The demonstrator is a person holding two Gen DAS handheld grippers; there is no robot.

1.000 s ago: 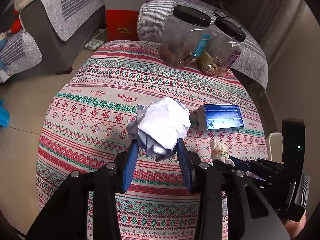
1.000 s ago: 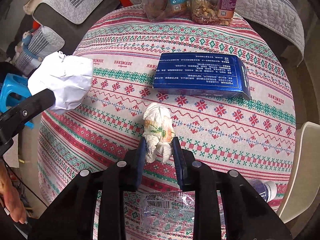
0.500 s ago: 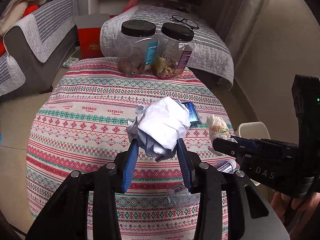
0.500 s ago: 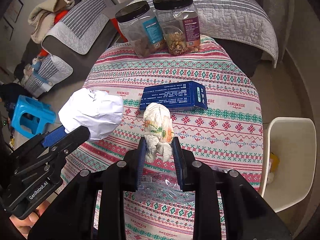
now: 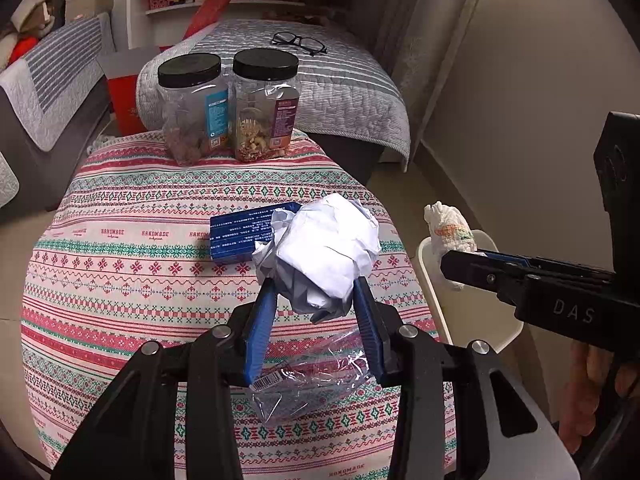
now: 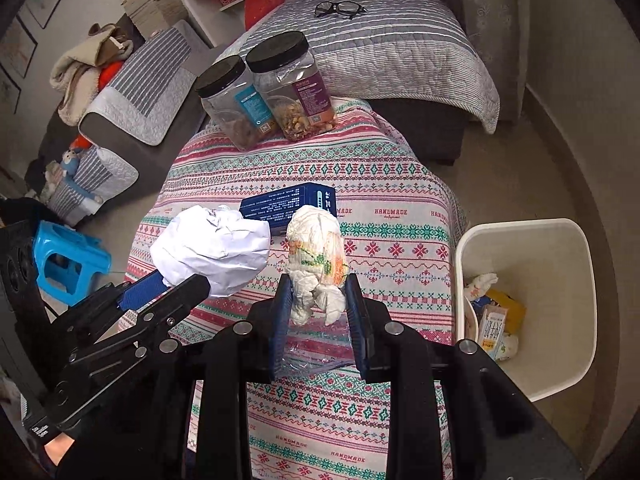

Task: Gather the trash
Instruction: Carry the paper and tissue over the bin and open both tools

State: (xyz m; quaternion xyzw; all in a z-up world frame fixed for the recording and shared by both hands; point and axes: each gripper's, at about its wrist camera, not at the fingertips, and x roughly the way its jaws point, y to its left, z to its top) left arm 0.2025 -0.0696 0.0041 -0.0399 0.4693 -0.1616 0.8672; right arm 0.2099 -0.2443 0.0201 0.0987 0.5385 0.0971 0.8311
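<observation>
1. Left tongs clamped on a crumpled white paper ball, lifted clear of the desk and its striped patterned cloth.
2. Right tongs clamped on a wadded tissue with orange and green print, also raised off the desk.
3. In the left wrist view, the tissue wad held out past the desk's right edge, over the near rim of the white trash bin.
4. In the right wrist view, the paper ball to the left of the tissue wad, near it but apart.
5. White trash bin on the floor just beside the desk's right edge, already holding a small carton, a yellow wrapper and some white scraps.
6. Blue box lying flat near the middle of the desk, partly behind the paper ball.
7. Crushed clear plastic bottle with a barcode label lying on the desk at its near edge, below both tongs.
8. Two clear jars with black lids standing side by side, touching, at the desk's far edge.
9. Spectacles resting on the grey striped bed beyond the desk.
</observation>
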